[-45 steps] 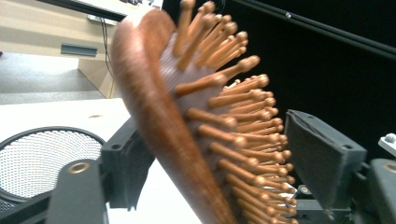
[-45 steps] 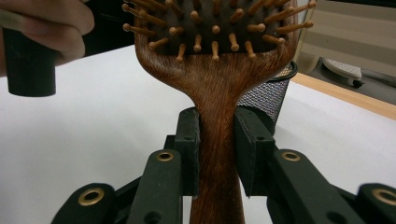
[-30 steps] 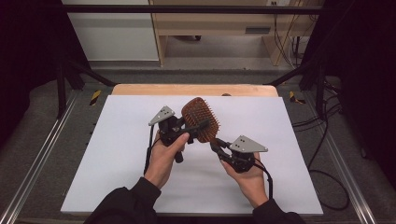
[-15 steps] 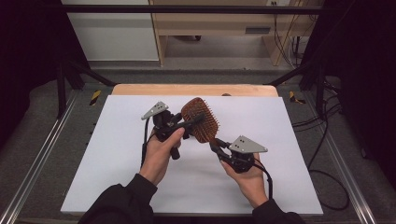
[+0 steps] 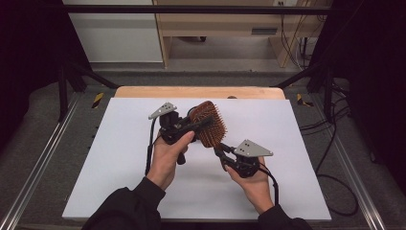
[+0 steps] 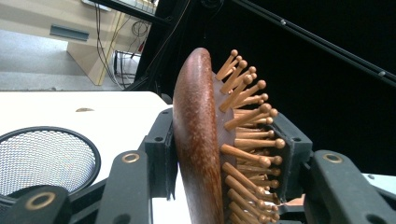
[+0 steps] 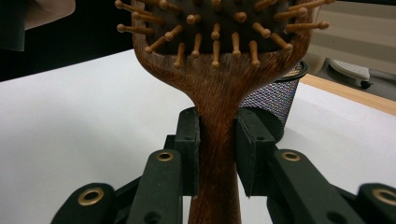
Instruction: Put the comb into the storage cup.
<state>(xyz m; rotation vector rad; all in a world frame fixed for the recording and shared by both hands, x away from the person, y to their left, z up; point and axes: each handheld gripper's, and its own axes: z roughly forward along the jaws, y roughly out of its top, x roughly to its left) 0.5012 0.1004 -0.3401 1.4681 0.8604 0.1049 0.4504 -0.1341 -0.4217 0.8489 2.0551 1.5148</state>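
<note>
You have the wooden paddle hairbrush (image 5: 208,123) lifted clear of the white tabletop (image 5: 119,158), near its centre; the handover looks half done, with the black mesh cup (image 7: 275,105) at roughly 12 o'clock of the brush unused. Your right gripper (image 5: 221,154) jaws are clamped on the handle at 5 o'clock. Your left gripper (image 5: 207,122) jaws have just been closing and now pinch the head, back against bristles.

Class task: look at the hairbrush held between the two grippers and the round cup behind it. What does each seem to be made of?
Hairbrush: apparently wood, reddish-brown with visible grain and a smooth sheen; its ball-tipped pins look like paler wood, set in a dark pad, possibly rubber. Cup: seemingly black metal mesh, judging by its fine perforated wall and solid rim.
</note>
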